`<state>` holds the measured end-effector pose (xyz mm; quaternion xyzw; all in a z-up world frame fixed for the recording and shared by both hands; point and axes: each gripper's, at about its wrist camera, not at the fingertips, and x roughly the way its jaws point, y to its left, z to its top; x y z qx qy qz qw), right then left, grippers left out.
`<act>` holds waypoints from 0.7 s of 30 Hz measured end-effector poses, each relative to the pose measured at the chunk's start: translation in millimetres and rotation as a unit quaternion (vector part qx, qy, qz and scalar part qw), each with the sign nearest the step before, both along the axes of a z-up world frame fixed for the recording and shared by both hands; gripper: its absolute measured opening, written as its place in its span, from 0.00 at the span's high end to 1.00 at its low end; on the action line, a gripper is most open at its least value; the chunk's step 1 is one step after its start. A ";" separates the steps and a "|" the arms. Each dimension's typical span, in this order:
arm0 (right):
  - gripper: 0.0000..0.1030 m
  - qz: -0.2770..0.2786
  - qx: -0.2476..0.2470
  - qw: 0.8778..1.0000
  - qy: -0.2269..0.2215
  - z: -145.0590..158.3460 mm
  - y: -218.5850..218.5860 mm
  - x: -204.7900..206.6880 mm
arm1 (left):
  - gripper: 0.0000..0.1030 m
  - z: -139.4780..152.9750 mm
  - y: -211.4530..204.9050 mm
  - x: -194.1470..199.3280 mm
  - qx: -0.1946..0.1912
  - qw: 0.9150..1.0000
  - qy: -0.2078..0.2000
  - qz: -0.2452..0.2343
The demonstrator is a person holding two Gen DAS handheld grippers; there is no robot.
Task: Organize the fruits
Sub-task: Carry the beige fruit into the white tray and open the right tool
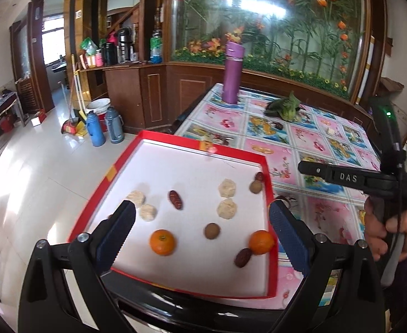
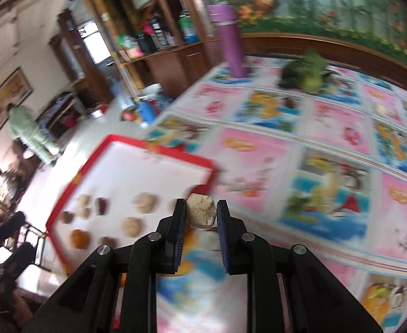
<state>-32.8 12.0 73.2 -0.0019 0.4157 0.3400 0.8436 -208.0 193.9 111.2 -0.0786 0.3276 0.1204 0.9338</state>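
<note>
Clamped between the fingers of the right tool (image 2: 201, 213), a pale lumpy fruit piece (image 2: 200, 211) is held above the desk (image 2: 328, 144) beside the red tray (image 1: 268, 191) (oranges and dates inside), over which the left tool (image 1: 202, 222) is spread wide.

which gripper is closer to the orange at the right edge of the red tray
Left. The left gripper hangs open right over the tray, its right finger beside that orange. The right gripper is off past the red tray, over the tablecloth, holding a beige piece.
</note>
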 end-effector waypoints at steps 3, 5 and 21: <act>0.80 0.043 0.017 0.999 0.005 3.3 31.0 -19.7 | 0.06 -2.2 14.7 -9.7 -0.003 1.000 -0.002 0.021; 0.80 0.063 0.019 0.998 0.008 1.9 48.4 -29.8 | 0.06 -5.6 23.7 -15.0 -0.005 0.999 0.000 0.033; 0.80 0.116 -0.031 0.993 0.005 -36.7 108.6 -70.8 | 0.06 -20.4 50.3 -36.8 -0.016 0.997 0.008 0.070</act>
